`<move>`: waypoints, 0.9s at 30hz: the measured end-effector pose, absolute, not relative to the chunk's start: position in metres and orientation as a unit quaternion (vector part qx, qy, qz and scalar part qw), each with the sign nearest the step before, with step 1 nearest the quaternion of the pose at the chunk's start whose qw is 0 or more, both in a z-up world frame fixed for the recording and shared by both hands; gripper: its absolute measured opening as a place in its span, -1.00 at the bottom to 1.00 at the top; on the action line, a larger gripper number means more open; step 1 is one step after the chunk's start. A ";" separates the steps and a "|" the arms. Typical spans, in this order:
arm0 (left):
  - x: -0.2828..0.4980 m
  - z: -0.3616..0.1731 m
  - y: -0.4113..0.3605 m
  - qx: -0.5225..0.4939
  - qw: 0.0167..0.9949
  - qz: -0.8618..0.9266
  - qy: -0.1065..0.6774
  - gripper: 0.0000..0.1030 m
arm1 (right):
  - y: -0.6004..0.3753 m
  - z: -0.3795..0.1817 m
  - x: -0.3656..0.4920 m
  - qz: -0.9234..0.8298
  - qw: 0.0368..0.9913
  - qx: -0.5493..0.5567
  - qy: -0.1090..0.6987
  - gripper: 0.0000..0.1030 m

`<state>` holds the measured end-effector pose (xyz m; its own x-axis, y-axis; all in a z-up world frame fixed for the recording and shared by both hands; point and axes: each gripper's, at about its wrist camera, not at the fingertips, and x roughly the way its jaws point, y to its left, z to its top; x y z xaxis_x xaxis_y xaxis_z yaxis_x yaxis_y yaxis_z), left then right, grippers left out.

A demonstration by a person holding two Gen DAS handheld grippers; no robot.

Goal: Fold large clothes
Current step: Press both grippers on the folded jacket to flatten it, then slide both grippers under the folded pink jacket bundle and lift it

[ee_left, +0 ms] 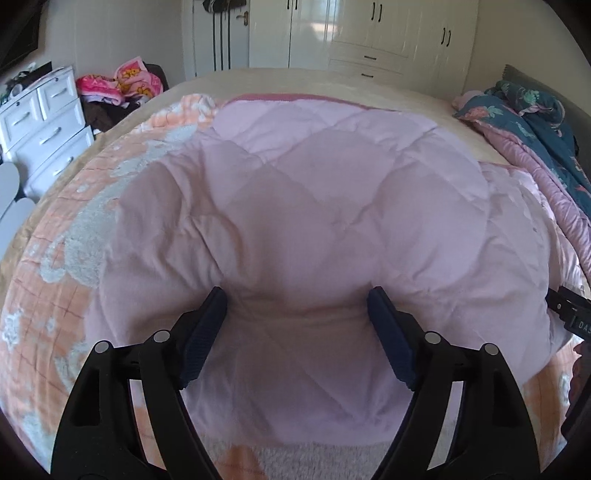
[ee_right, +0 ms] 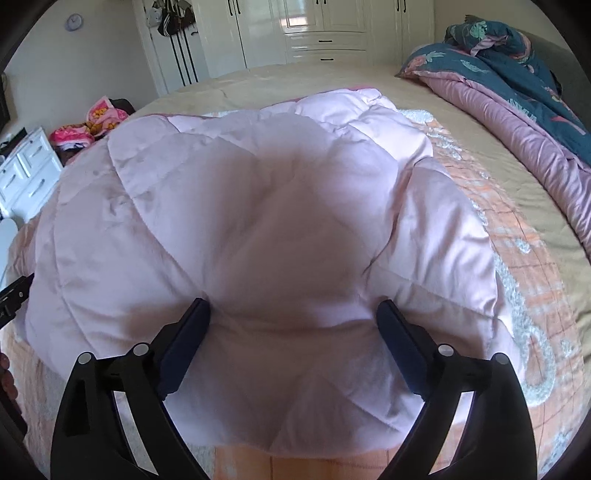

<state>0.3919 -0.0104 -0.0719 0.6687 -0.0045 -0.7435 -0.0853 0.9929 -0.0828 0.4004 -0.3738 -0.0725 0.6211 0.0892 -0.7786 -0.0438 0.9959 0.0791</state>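
Note:
A large pale pink quilted garment (ee_left: 314, 206) lies spread on the bed, on top of an orange blanket (ee_left: 55, 295) with grey fluffy patches. My left gripper (ee_left: 297, 295) is open, its two dark blue pads wide apart and pressed against the near fold of the pink garment. My right gripper (ee_right: 295, 306) is also open, its pads wide apart on the near part of the same garment (ee_right: 258, 192). The fabric bulges between the fingers of each gripper. The orange blanket (ee_right: 524, 258) shows to the right in the right wrist view.
The beige bed sheet (ee_right: 332, 79) extends behind. A teal and pink duvet (ee_right: 517, 74) is heaped at the right. A white drawer unit (ee_left: 40, 122) and a pile of pink clothes (ee_left: 122, 81) stand left. White wardrobes (ee_left: 369, 29) line the back wall.

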 end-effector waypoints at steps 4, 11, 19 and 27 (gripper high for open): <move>0.395 -0.067 -0.010 -0.066 0.907 0.026 0.415 0.41 | -0.372 -0.069 0.405 0.030 0.894 0.026 0.446 0.79; 0.360 -0.030 -0.008 -0.094 0.913 0.003 0.397 0.60 | -0.386 -0.023 0.358 0.057 0.912 0.064 0.401 0.83; 0.312 0.017 -0.022 -0.086 0.930 -0.020 0.356 0.82 | -0.393 0.040 0.285 0.085 0.936 0.088 0.330 0.92; 0.276 0.031 -0.023 -0.092 0.935 -0.029 0.340 0.82 | -0.388 0.067 0.232 0.087 0.952 0.089 0.279 0.92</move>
